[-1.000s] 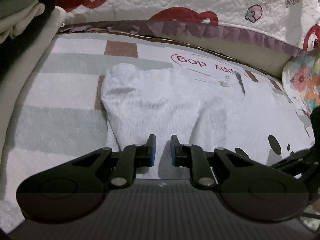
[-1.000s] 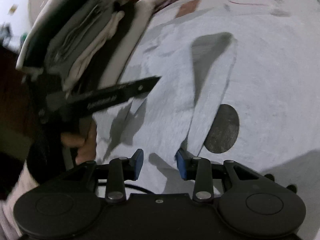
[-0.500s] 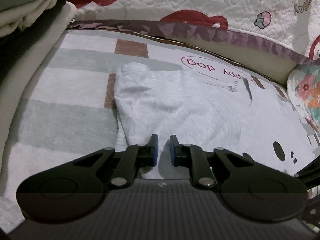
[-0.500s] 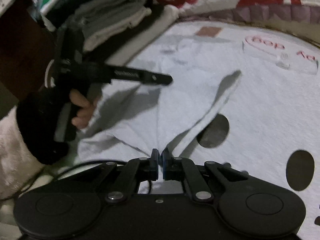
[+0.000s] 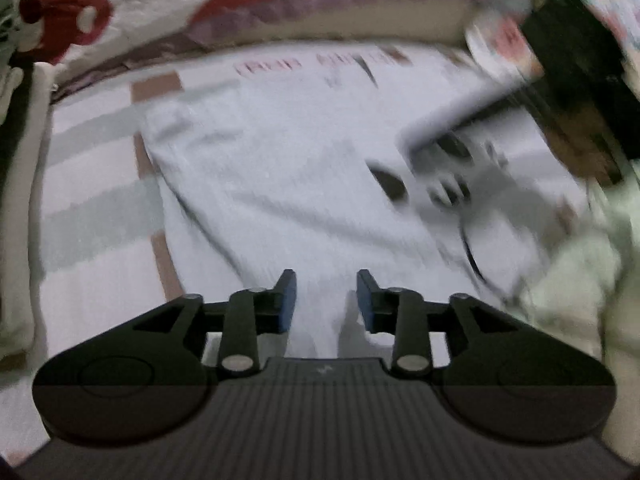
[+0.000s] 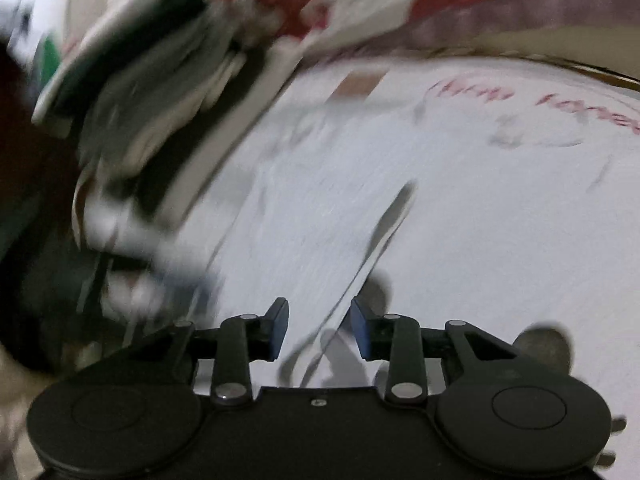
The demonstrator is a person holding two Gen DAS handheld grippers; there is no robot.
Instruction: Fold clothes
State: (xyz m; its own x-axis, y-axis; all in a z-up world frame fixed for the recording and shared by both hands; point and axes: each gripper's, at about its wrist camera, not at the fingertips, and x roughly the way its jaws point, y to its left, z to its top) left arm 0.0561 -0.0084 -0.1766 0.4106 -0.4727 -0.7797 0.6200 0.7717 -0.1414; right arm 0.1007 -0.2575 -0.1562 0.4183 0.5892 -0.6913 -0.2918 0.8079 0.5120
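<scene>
1 white garment (image 5: 288, 184) lies flat on the bed (image 5: 88, 216), bare sheet beside its edge. 2 grippers, left (image 5: 326, 296) and right (image 6: 319, 328), hover above it, jaws opening, nothing gripped.

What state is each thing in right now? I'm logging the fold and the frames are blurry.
White garment: lying on the bed, partly folded, one flap edge laid across it.
Left gripper: jaws opening, apart, pads off the cloth.
Right gripper: jaws opening, apart, the flap edge runs between them unpinched.
Stacked clothes: piled at the bedside, too blurred to tell more.
</scene>
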